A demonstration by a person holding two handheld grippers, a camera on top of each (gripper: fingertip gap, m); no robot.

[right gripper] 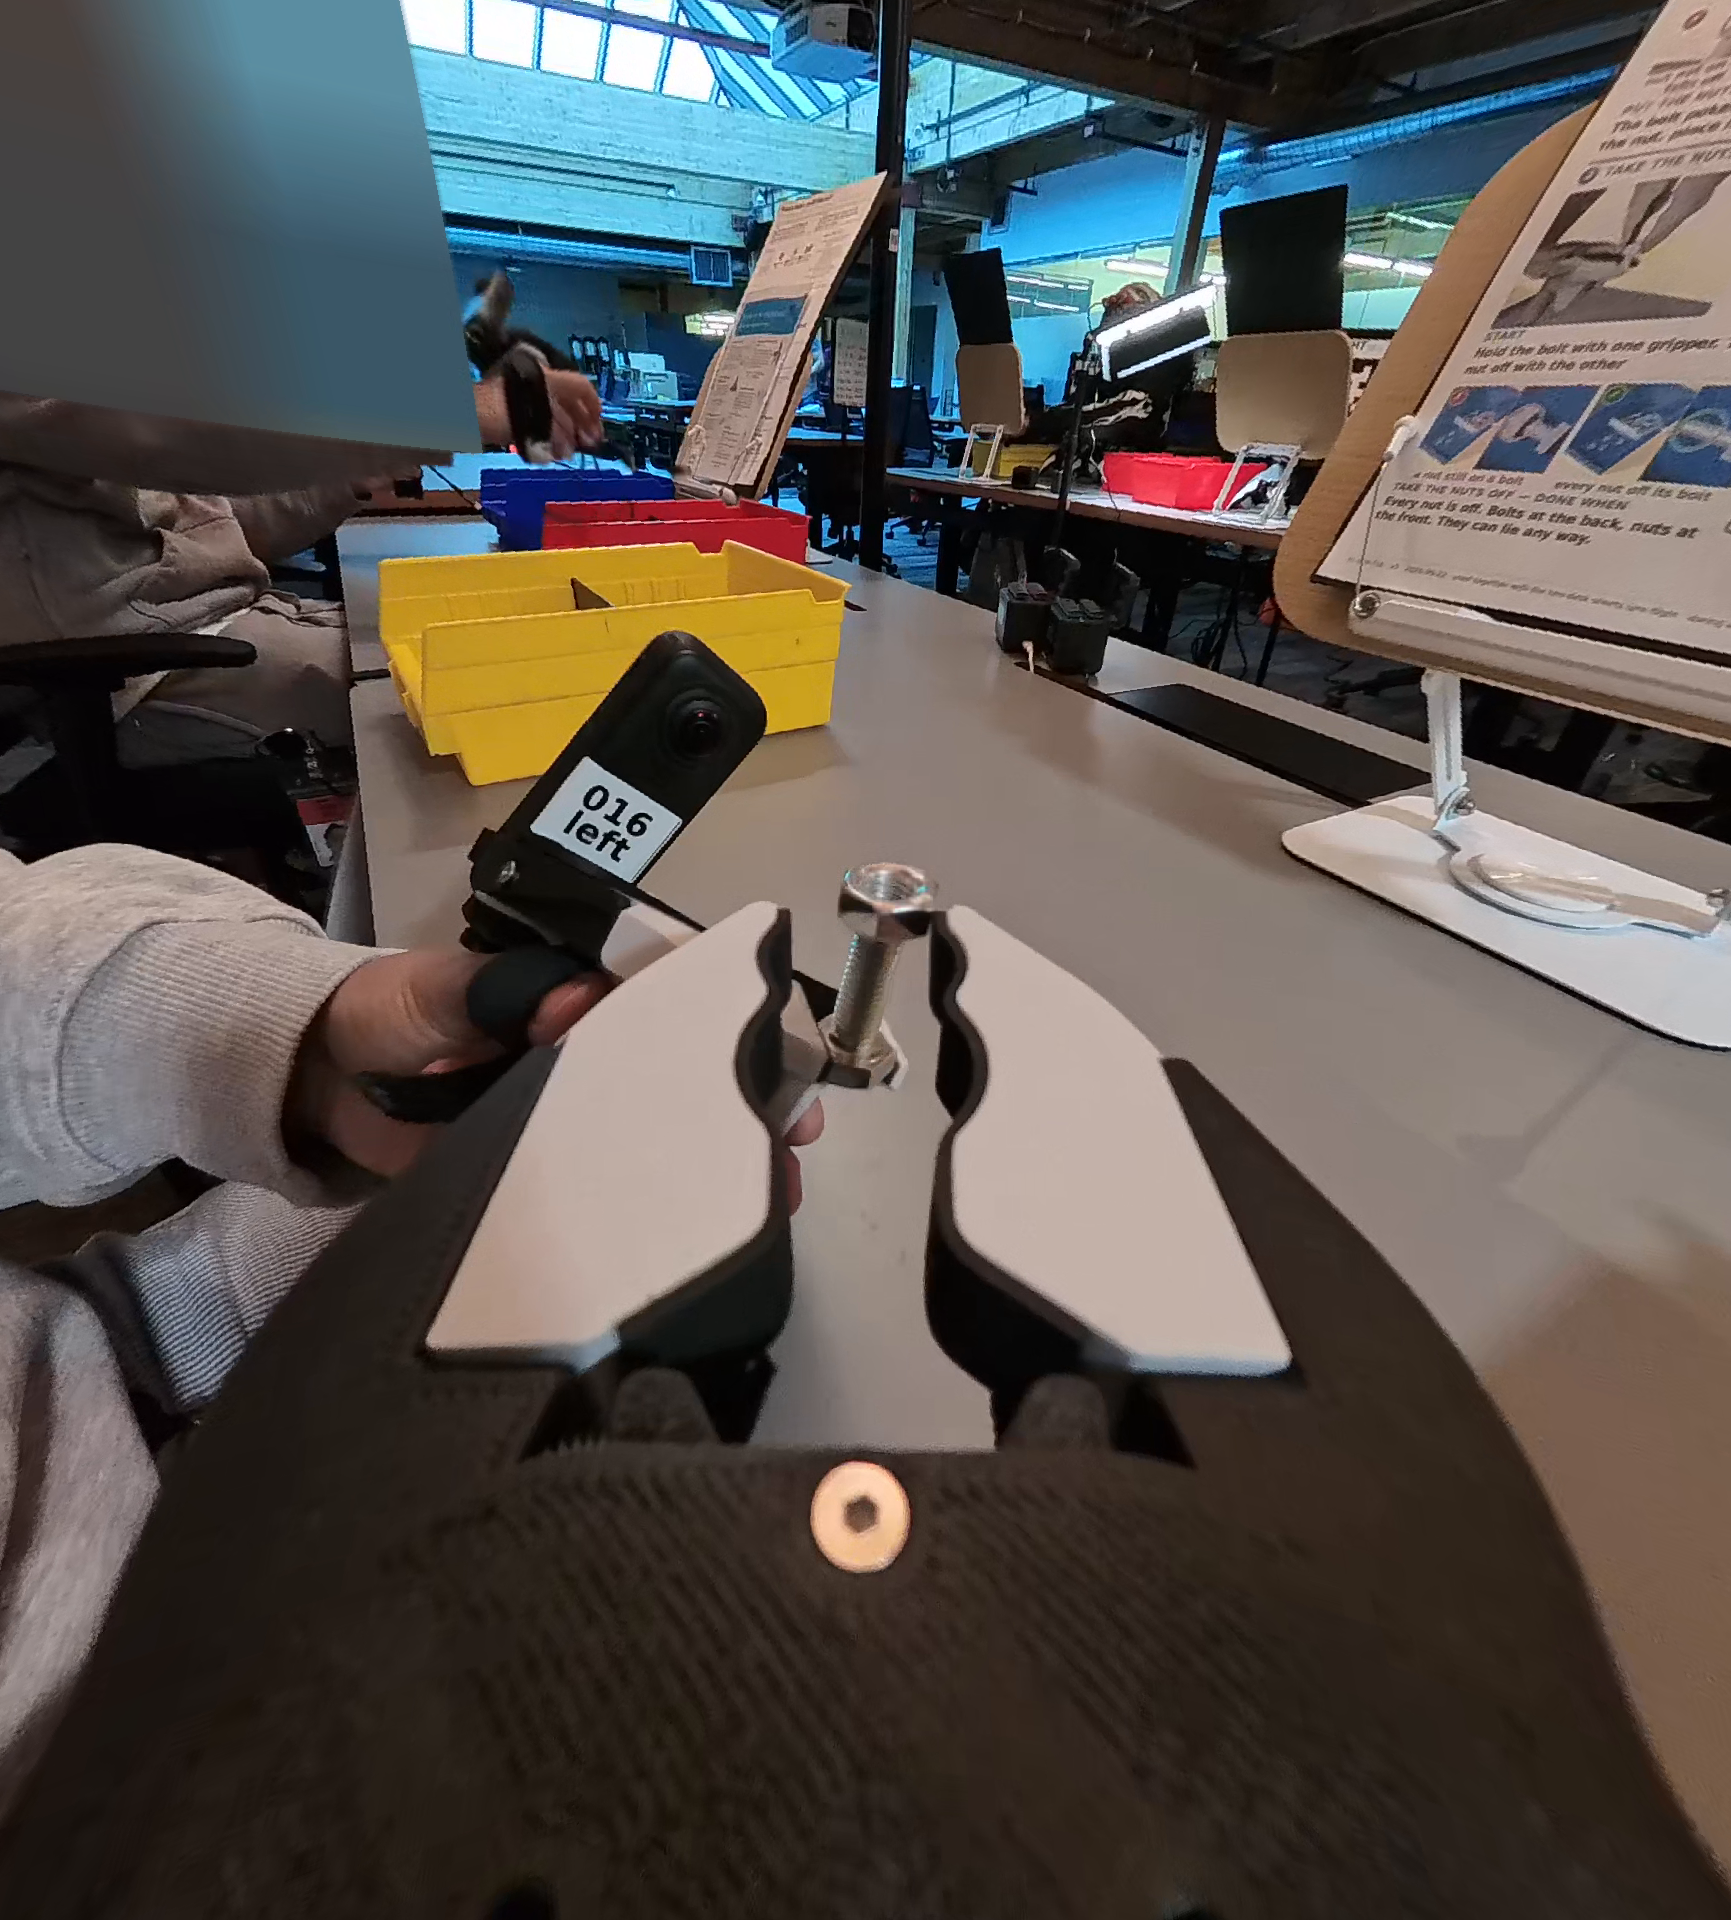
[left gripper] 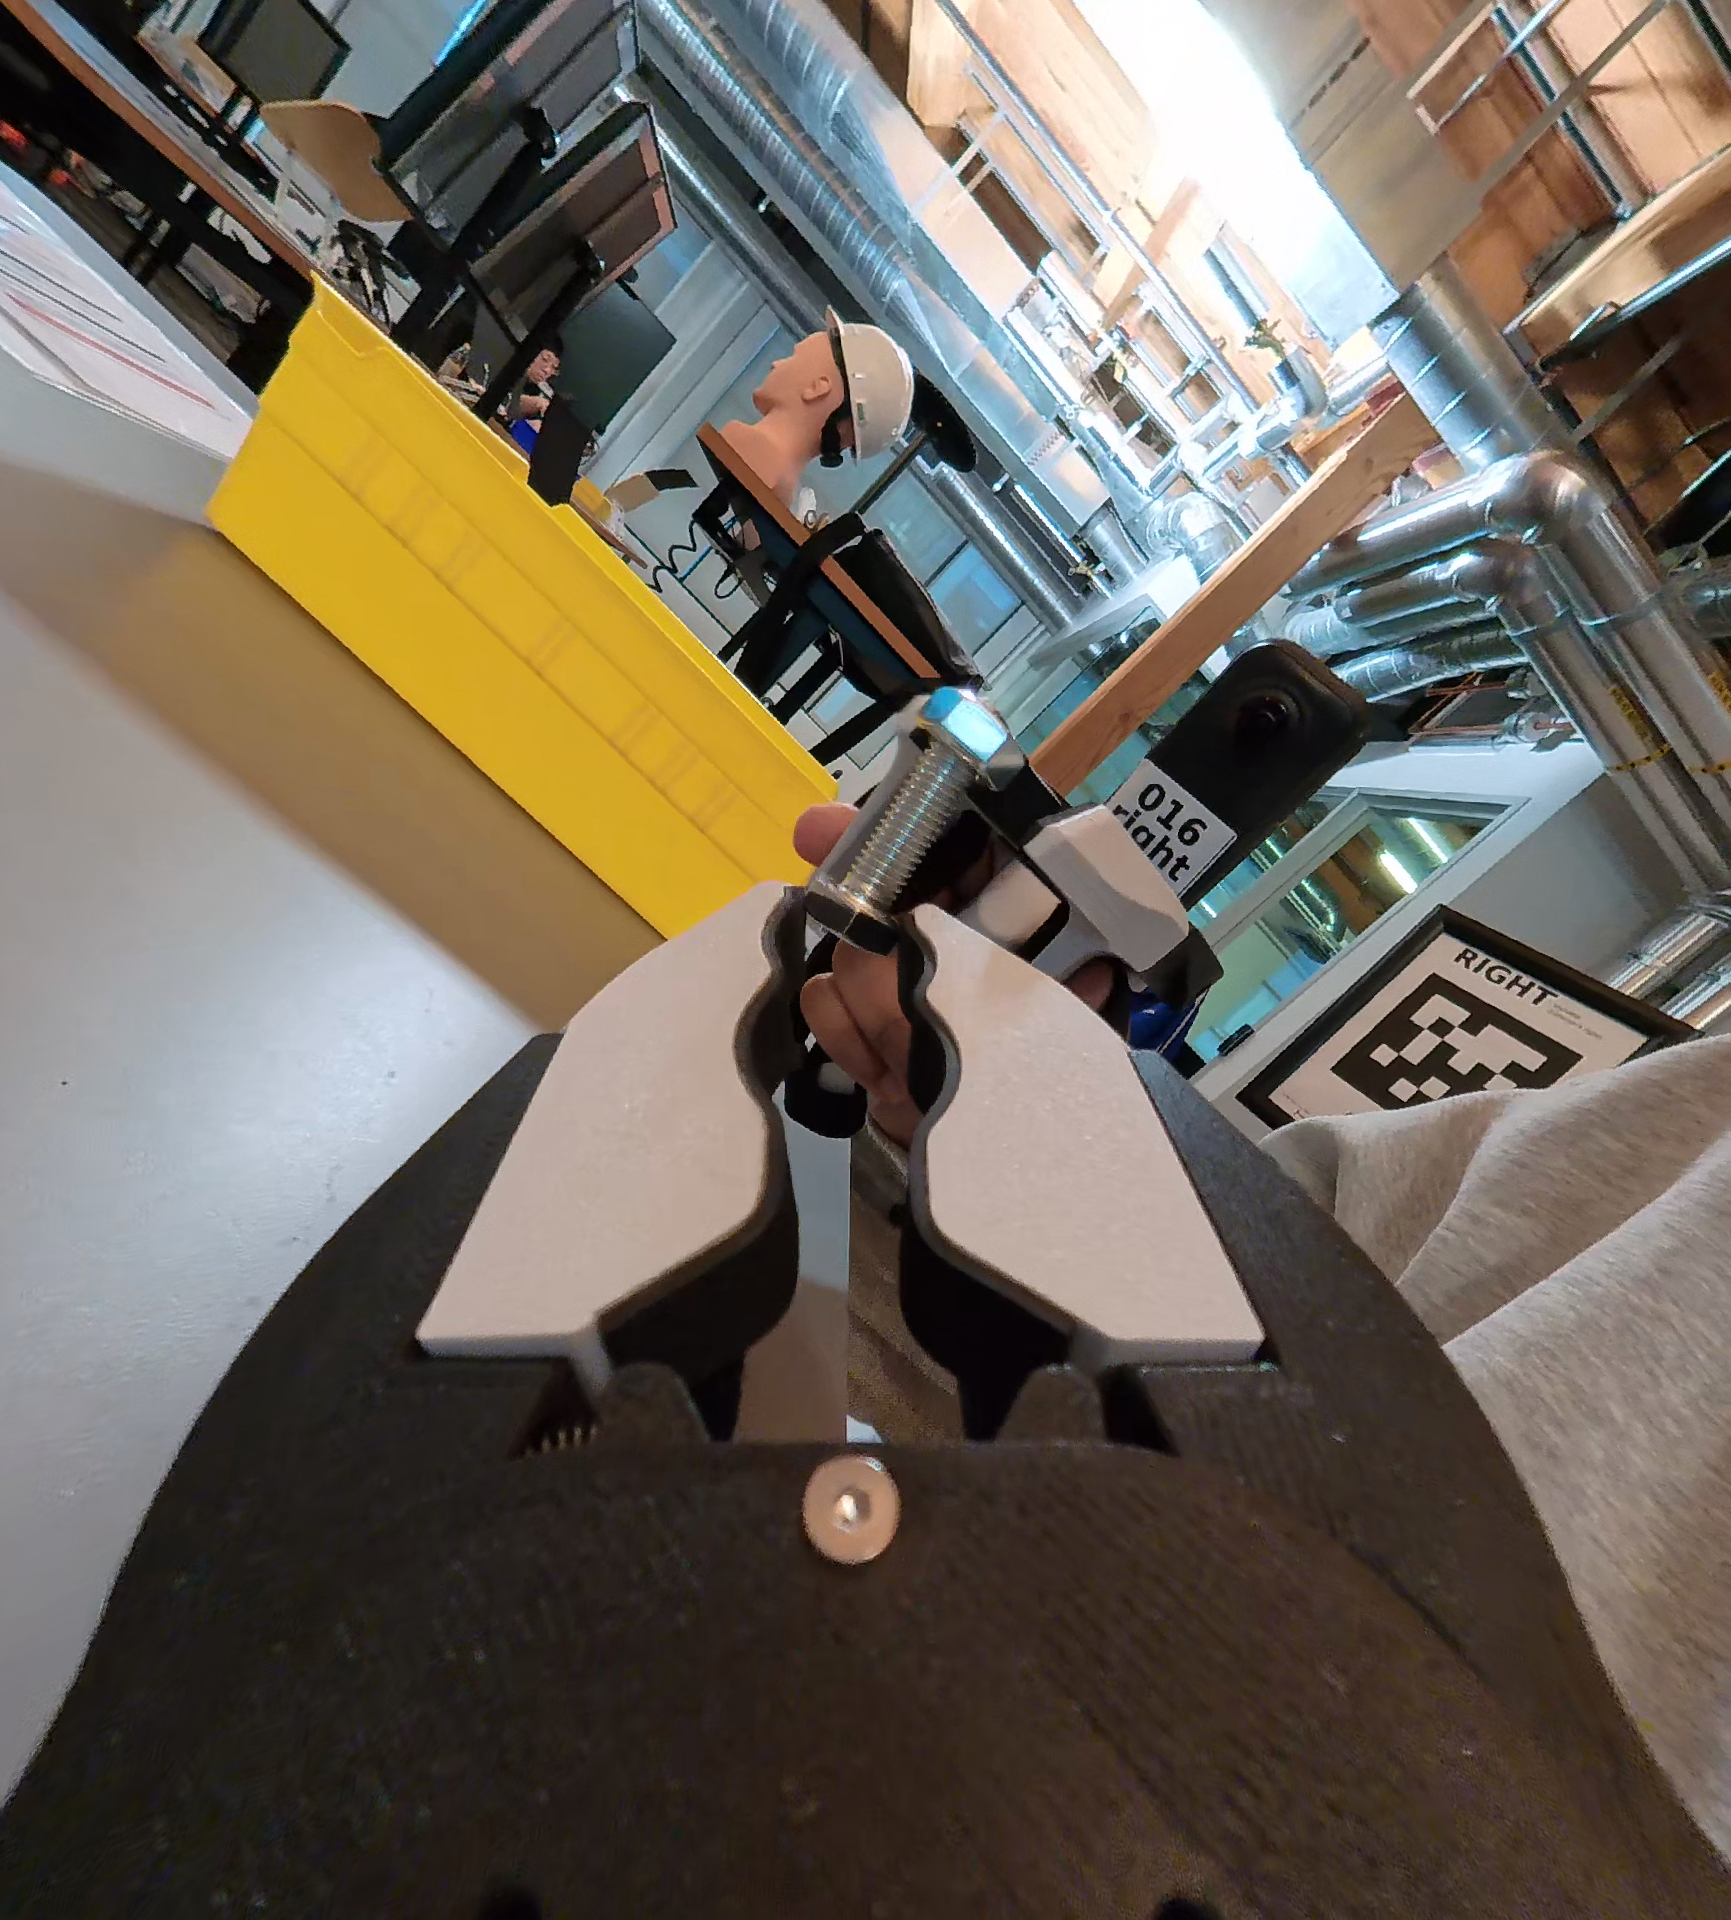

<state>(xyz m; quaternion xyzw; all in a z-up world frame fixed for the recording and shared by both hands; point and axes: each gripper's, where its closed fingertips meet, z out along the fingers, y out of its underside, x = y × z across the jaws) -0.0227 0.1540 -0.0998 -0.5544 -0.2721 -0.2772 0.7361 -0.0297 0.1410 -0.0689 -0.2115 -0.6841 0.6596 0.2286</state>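
Observation:
A silver bolt (left gripper: 887,831) with a hex nut (left gripper: 965,724) on its far end is held in the air between both grippers. My left gripper (left gripper: 845,914) is shut on the bolt's head, which sits between its fingertips. My right gripper (right gripper: 866,920) is closed around the nut (right gripper: 887,896) at the top of the bolt (right gripper: 856,987), which stands almost upright above the grey table (right gripper: 1152,883). The left gripper's fingers (right gripper: 790,1081) pinch the bolt head from the left. Grey-sleeved hands hold both grippers.
A yellow bin (right gripper: 632,665) stands at the back left of the table, with a red bin (right gripper: 674,525) and a blue bin (right gripper: 570,488) behind it. A sheet on a white stand (right gripper: 1567,904) is at the right. A framed marker card (left gripper: 1432,1029) stands nearby. Another person sits at the left. Both grippers' tips are close together, under 4 cm apart.

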